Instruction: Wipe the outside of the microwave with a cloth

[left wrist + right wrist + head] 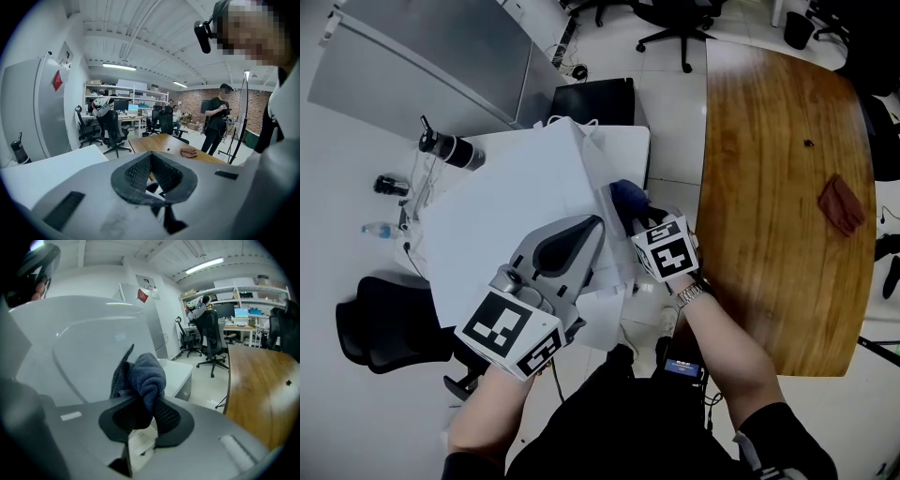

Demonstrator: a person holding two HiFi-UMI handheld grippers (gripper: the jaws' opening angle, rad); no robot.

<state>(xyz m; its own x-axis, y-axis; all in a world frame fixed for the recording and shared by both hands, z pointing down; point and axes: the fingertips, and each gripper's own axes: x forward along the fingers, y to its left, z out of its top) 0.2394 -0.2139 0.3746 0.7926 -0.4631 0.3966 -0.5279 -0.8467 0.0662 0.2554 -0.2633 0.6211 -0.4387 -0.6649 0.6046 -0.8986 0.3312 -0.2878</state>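
White microwave (511,202), dark blue cloth (146,373), pale grey left gripper (151,158) and right gripper (143,401), black mesh-patterned pads (136,171), black-and-white square markers on their cubes (511,333), glossy brown wood-grain table (778,187), rust-red rag (842,204), black office chair (389,323).

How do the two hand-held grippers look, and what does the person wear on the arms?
The left gripper and the right gripper both have smooth light grey shells, with black mesh-textured pads lining the jaws. Each carries a cube with black-and-white square markers. The person wears short black sleeves and a metal wristband on the right wrist.
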